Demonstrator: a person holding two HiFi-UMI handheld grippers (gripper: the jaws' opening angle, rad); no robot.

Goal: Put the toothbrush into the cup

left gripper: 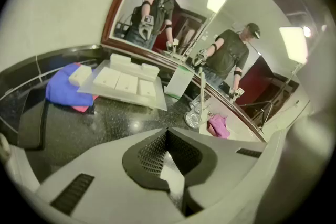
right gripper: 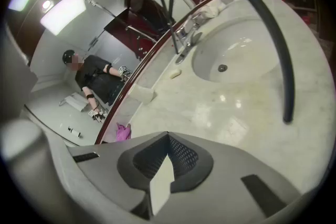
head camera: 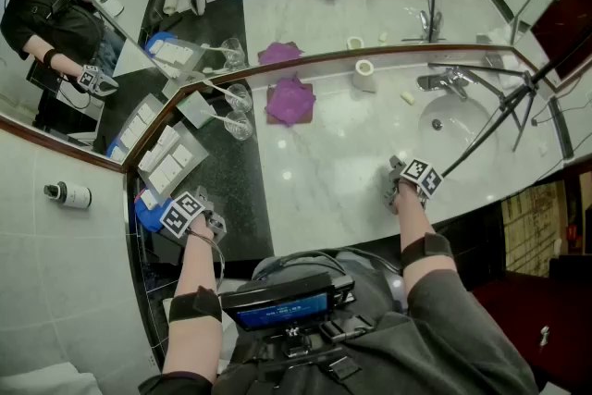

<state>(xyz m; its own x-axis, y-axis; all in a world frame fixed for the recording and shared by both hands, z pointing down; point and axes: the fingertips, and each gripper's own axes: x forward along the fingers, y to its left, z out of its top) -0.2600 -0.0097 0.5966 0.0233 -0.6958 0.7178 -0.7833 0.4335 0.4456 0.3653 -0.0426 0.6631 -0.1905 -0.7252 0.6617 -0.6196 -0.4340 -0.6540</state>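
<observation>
My left gripper [left gripper: 168,140] is clenched on nothing, its mesh-textured dark pads meeting in a V. My right gripper [right gripper: 168,148] is clenched empty too.

Only the left gripper view shows the thin white toothbrush [left gripper: 201,91] standing in a clear glass cup [left gripper: 195,116]. The cup sits far and to the right of my jaws on speckled black stone [left gripper: 105,126]. A frosted tray [left gripper: 155,104] of white boxes and a rumpled blue cloth [left gripper: 60,89] lie farther left.

The right gripper view shows instead glossy pale marble [right gripper: 226,107], a round white basin [right gripper: 236,55] and a curved black tripod leg [right gripper: 286,92].

The head view alone shows both grippers well apart at the near edge, with a crumpled purple cloth [head camera: 290,99] farther off between them.
</observation>
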